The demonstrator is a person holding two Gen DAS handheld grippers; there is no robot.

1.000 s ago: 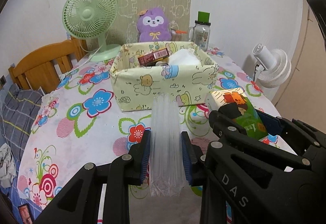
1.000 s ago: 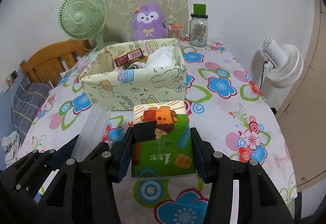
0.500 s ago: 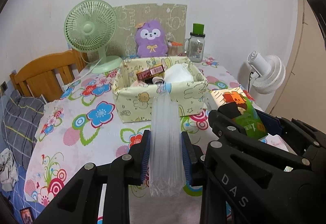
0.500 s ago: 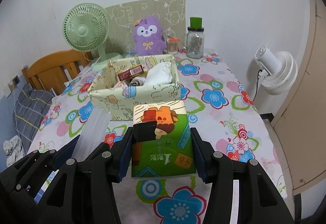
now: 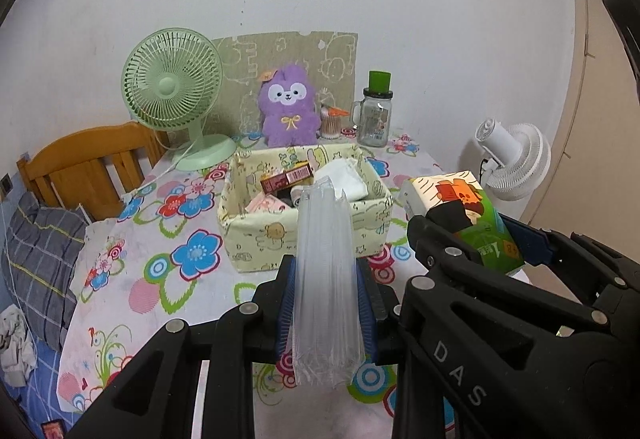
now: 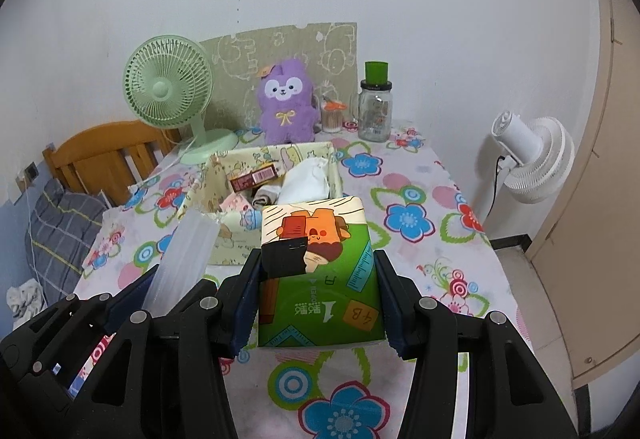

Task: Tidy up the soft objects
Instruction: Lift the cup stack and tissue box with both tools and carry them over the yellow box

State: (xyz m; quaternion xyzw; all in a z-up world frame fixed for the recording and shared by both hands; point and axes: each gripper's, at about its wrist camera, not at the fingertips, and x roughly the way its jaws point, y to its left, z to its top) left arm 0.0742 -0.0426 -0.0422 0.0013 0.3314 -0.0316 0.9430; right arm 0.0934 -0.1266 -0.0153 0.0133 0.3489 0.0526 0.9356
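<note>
Both clamped and loaded, left gripper (image 5: 326, 303) squeezing a clear plastic packet (image 5: 325, 279), right gripper (image 6: 318, 303) pinching a tissue pack (image 6: 320, 271), held above the table short of the fabric box (image 5: 280, 239), presumably for dropping in.

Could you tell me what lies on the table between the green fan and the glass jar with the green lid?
In the left wrist view, the purple plush toy sits between the green fan and the glass jar, with a small orange-lidded container beside the plush.
</note>
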